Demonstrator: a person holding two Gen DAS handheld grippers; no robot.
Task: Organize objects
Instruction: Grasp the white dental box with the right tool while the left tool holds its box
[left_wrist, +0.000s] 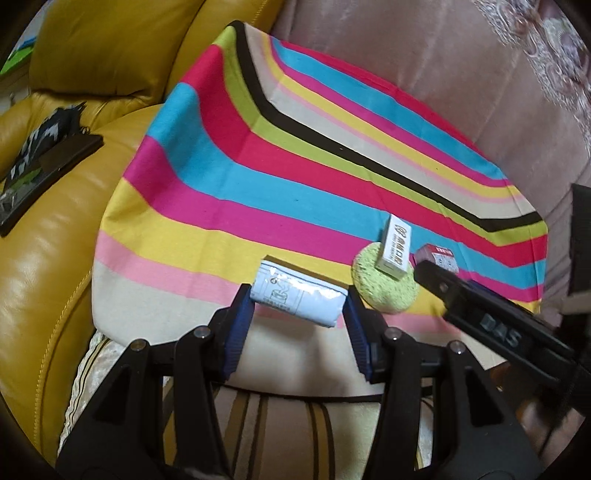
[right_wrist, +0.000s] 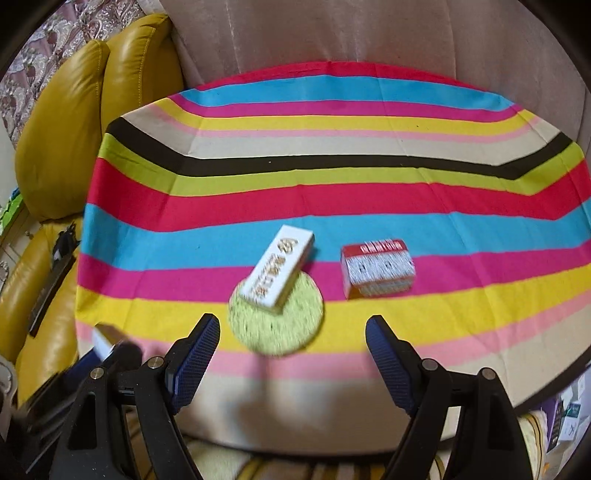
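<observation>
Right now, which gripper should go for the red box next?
Probably the right gripper: its jaws are open with nothing between them, and the red box lies just ahead. The left gripper is shut on a white packet.

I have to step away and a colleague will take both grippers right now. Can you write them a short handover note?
Left gripper: shut on the white tissue pack, held above the near edge of the striped cloth.
Right gripper: open, empty, above the cloth's near side.
White box: lying partly on the round green sponge.
Red-and-white box: alone on the cloth, to the right of the sponge.
Done: tissue pack picked up.
Left: place the pack, then sort the two boxes and the sponge; the end layout is not shown.
</observation>
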